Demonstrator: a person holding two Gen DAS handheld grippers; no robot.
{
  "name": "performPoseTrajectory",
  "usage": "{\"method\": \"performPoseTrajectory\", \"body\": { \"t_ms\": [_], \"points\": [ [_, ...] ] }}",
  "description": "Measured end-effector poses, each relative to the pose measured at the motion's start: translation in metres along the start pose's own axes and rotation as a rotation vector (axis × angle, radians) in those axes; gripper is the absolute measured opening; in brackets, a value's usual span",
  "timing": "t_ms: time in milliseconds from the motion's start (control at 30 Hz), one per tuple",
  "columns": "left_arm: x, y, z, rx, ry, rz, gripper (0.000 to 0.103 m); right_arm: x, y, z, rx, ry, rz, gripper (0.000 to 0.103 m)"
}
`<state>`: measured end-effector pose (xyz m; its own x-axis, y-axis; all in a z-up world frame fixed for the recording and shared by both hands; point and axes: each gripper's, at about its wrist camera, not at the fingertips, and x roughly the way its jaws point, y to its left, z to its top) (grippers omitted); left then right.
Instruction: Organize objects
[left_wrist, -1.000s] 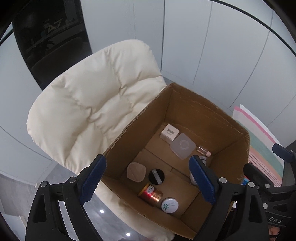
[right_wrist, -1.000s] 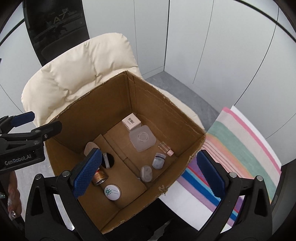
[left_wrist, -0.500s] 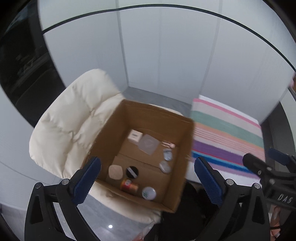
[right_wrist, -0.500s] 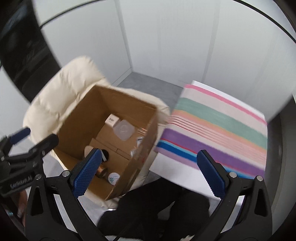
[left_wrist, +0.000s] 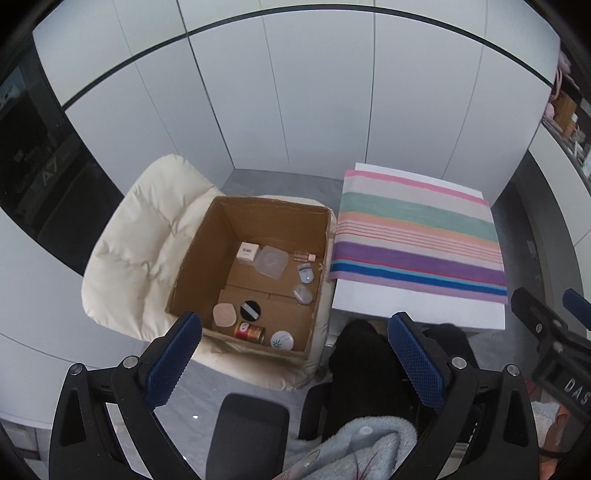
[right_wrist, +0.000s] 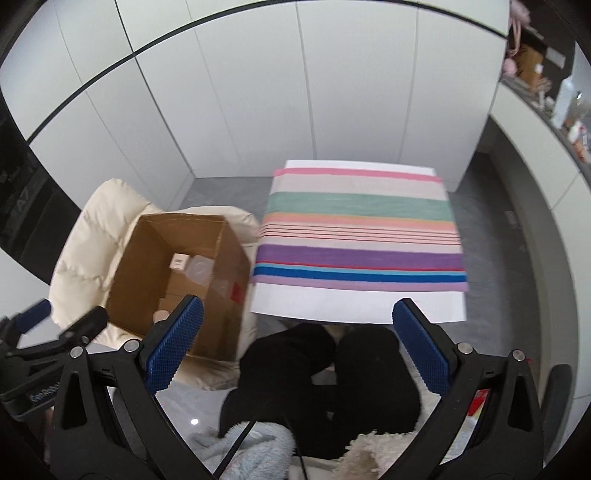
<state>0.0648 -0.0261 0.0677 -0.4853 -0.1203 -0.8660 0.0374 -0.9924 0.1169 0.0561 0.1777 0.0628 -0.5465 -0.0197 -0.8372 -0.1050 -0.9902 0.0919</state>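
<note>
place: home | cues: cushioned chair; white closet panels

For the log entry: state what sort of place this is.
Probably a room in a home or a staged studio: a cream padded chair, a striped cloth over a white table, plain white wall panels.
</note>
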Motion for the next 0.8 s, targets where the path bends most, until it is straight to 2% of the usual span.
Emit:
{"method": "performPoseTrajectory", "body": {
  "t_ms": [133, 333, 800],
  "points": [
    [-0.01, -0.009, -0.005, 0.025, 0.021, -0.003, 0.102, -0.02, -0.001, -0.011, -0.015, -0.013, -0.003, 0.103],
    [-0.026, -0.009, -0.011, 0.028, -0.001, 0.009, 0.102, -0.045, -0.002, -0.019, -0.032, -0.058, 0.0, 0.103],
    [-0.041, -0.012, -0.016, 0.031, -0.019, 0.001, 0.102, -0.038, -0.006, -0.025, -0.017, -0.016, 0.035, 0.103]
  ]
}}
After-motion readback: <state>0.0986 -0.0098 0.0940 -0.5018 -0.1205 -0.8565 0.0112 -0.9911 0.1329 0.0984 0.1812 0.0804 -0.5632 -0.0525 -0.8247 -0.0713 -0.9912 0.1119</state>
